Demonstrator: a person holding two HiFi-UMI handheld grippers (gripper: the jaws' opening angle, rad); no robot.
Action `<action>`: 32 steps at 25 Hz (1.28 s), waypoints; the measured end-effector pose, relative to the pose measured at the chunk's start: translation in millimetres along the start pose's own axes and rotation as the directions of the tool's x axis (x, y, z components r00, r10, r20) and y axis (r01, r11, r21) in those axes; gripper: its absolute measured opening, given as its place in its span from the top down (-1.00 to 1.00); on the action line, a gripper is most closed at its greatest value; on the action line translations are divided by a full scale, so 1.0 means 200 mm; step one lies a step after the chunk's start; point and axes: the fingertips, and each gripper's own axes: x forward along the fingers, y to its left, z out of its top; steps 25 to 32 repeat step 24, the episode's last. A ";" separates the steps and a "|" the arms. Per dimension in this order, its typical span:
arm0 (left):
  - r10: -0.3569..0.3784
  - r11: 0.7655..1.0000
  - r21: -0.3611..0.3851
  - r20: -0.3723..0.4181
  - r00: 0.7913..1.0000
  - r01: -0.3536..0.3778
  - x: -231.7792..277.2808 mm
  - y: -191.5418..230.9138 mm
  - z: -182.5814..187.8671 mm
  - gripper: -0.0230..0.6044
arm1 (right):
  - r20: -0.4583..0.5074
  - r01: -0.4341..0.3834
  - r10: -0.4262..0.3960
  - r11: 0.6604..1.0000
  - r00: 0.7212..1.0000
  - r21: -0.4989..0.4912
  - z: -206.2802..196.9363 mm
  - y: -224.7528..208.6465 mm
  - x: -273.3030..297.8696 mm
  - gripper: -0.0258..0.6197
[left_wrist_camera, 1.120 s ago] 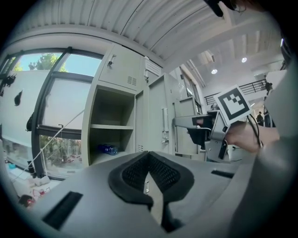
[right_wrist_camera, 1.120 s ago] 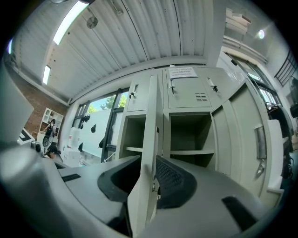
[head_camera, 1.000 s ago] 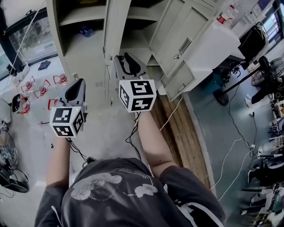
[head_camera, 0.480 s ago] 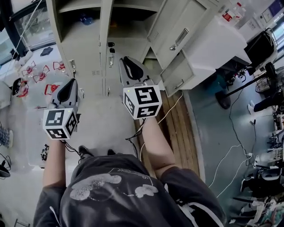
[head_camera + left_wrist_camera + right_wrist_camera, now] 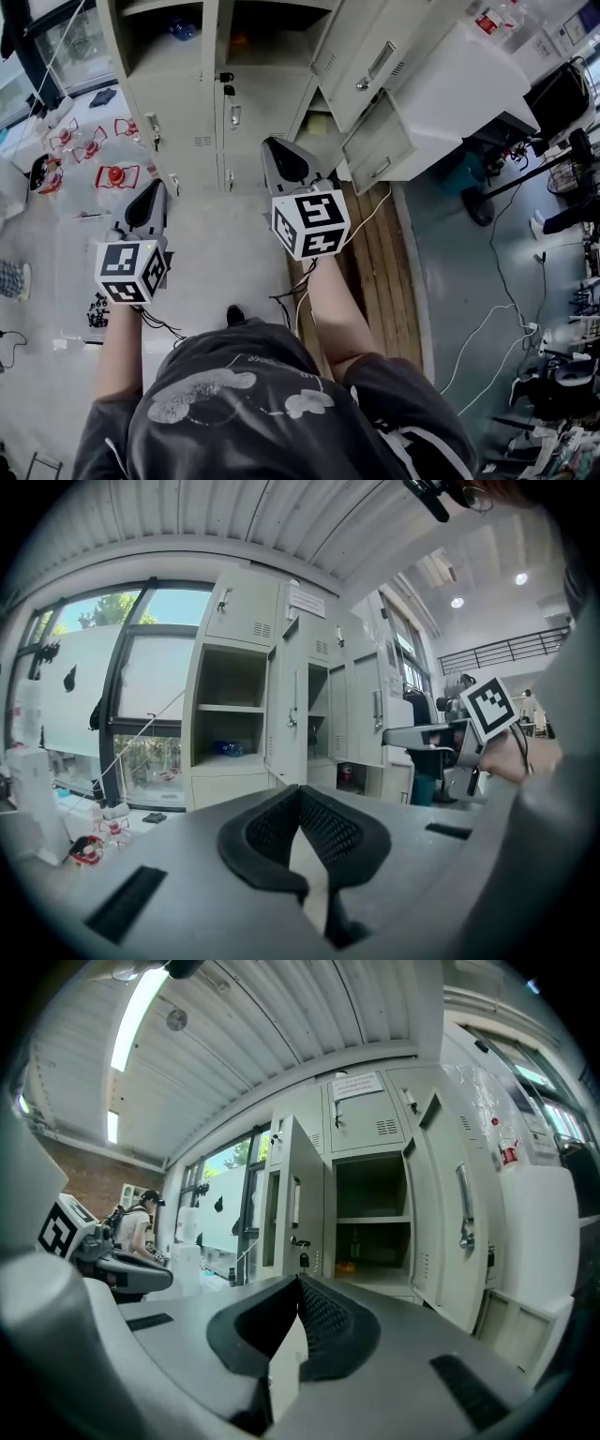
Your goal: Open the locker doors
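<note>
A bank of beige lockers (image 5: 187, 103) fills the top of the head view. Two upper compartments (image 5: 159, 42) (image 5: 267, 33) stand open, and two doors (image 5: 370, 61) (image 5: 394, 141) swing out at the right. The lower doors (image 5: 253, 117) below them are closed. My left gripper (image 5: 150, 192) is shut and empty, short of the lockers; its tips (image 5: 300, 789) meet. My right gripper (image 5: 281, 155) has just been closing with nothing between its jaws and is now shut (image 5: 300, 1281), facing an open compartment (image 5: 370, 1213).
Red-and-white items (image 5: 89, 150) lie on the floor at the left. A wooden board strip (image 5: 375, 272) and cables (image 5: 487, 309) run at the right, beside a white cabinet (image 5: 459, 84). A blue bottle (image 5: 183, 28) sits in the left compartment. A person (image 5: 141, 1222) stands far off.
Both grippers have sunk and drawn back from the lockers, slightly toward the right. More of the closed lower doors shows now.
</note>
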 end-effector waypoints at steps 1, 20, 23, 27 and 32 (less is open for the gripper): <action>-0.003 1.000 -0.006 -0.006 1.000 0.003 0.00 -0.01 -0.01 0.90 | -0.009 0.004 -0.004 1.000 1.000 0.002 -0.02 -0.01 -0.02 0.83; 0.003 0.998 -0.063 -0.015 1.000 -0.004 -0.63 -0.03 -0.18 0.90 | -0.080 0.077 -0.078 0.997 0.994 -0.022 -0.14 0.35 -0.48 0.83; 0.001 0.998 -0.068 -0.012 1.000 -0.002 -0.74 -0.05 -0.21 0.90 | -0.082 0.068 -0.069 0.998 0.994 -0.017 -0.16 0.46 -0.56 0.83; 0.000 0.998 -0.069 -0.011 1.000 -0.001 -0.77 -0.05 -0.22 0.90 | -0.084 0.064 -0.065 0.998 0.994 -0.016 -0.16 0.49 -0.59 0.83; 0.000 0.998 -0.069 -0.011 1.000 -0.001 -0.77 -0.05 -0.22 0.90 | -0.084 0.064 -0.065 0.998 0.994 -0.016 -0.16 0.49 -0.59 0.83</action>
